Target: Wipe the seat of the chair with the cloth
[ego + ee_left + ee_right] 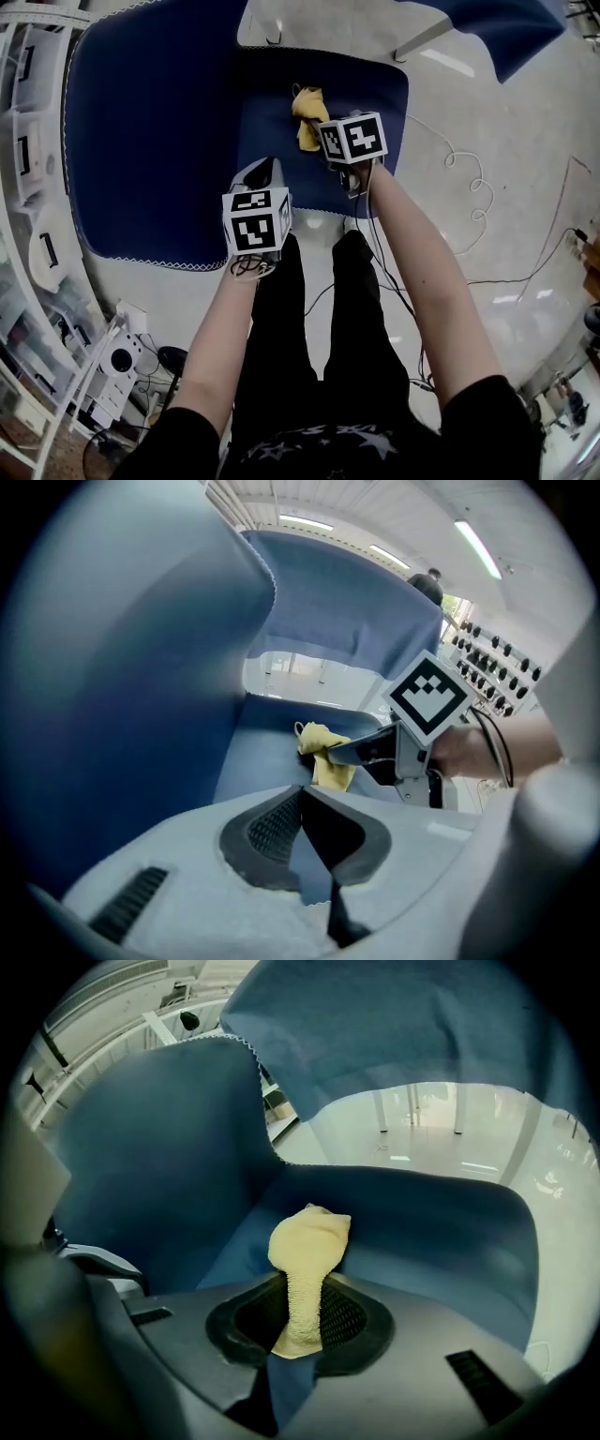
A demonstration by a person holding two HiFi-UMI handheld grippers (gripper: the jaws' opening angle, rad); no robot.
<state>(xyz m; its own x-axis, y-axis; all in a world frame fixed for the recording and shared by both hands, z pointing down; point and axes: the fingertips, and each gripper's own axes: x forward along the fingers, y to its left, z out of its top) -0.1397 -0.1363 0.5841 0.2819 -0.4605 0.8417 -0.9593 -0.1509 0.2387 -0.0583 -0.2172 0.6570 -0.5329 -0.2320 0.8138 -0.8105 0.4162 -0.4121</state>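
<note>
Nearest my head camera: the person's black top point(309, 450) and black trousers point(309, 309), with both forearms reaching out above them.

Left gripper point(302, 803): jaws clenched tip to tip, with nothing I can see between them. It is held over the near left corner of the chair seat point(272, 103), well apart from the cloth.

Right gripper point(302, 1297): jaws grasping the yellow cloth point(307, 112). The cloth is pinched to a narrow neck between the pads, and its bunched end pokes out past the tips.

Cloth: over the blue seat, toward its far side. I cannot tell how much of it touches the fabric.

Chair: blue fabric with a white-stitched edge. A large blue panel point(141, 141) spreads to the seat's left.

Surroundings: pale glossy floor point(487, 244), a white cable point(469, 178) looped on it at right, and white shelving point(23, 141) at far left.
</note>
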